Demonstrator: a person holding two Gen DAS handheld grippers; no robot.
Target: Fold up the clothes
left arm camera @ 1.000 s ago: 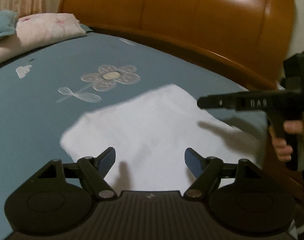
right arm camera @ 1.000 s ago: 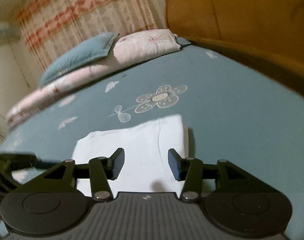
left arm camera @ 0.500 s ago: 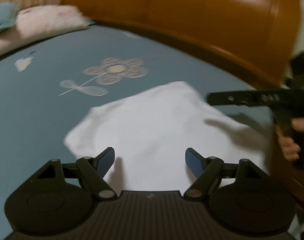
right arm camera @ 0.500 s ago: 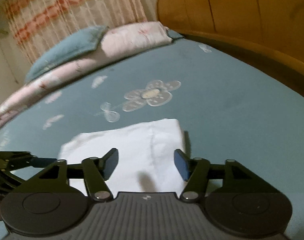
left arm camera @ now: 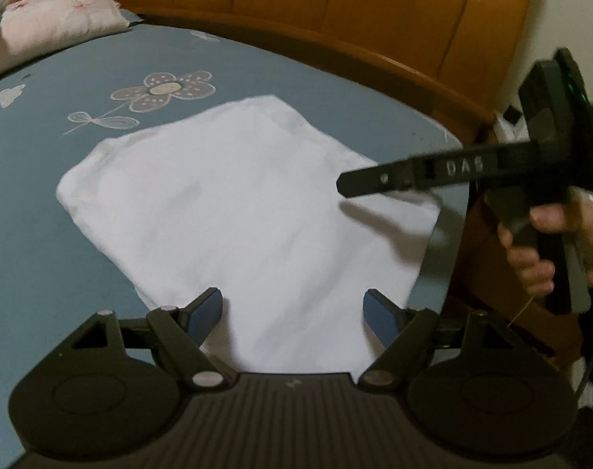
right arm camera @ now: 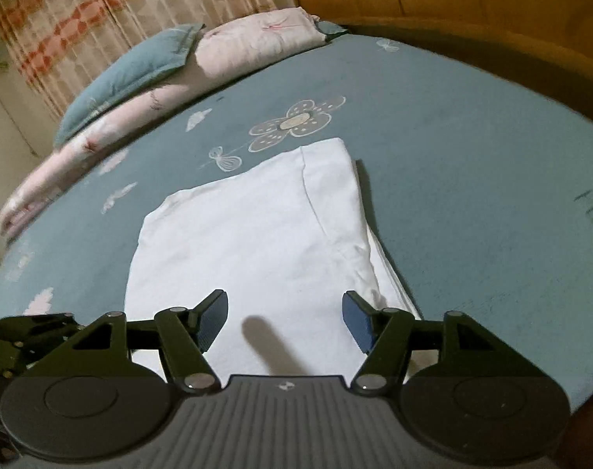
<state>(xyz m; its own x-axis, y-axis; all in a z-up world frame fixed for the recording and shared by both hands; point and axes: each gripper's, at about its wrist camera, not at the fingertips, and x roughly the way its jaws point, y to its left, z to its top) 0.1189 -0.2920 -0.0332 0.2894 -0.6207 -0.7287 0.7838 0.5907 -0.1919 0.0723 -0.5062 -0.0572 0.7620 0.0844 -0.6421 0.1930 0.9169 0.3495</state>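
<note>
One white garment (left arm camera: 234, 211) lies folded flat in layers on the bed (right arm camera: 472, 164) — both grippers (left arm camera: 294, 312) (right arm camera: 284, 318) above it, fingers wide, holding nothing — further folds unclear.

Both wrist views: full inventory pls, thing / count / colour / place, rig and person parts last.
white garment: 1, white, folded flat on the bed, in front of both grippers
bedsheet: 1, blue-grey with flower and butterfly prints, covers the bed
flower print: 1 large, pale outline, just beyond the garment
blue pillow: 1, blue, far end of the bed
pink quilt: 1, pale pink, rolled along the far edge beside the pillow
headboard: 1, brown wood, along the bed's side
curtain: 1, cream with red bands, behind the pillow
left gripper: 1, black with blue pads, open above the garment's near edge
right gripper: 1, same, open above the garment
hand: 1, holding the right gripper's handle
</note>
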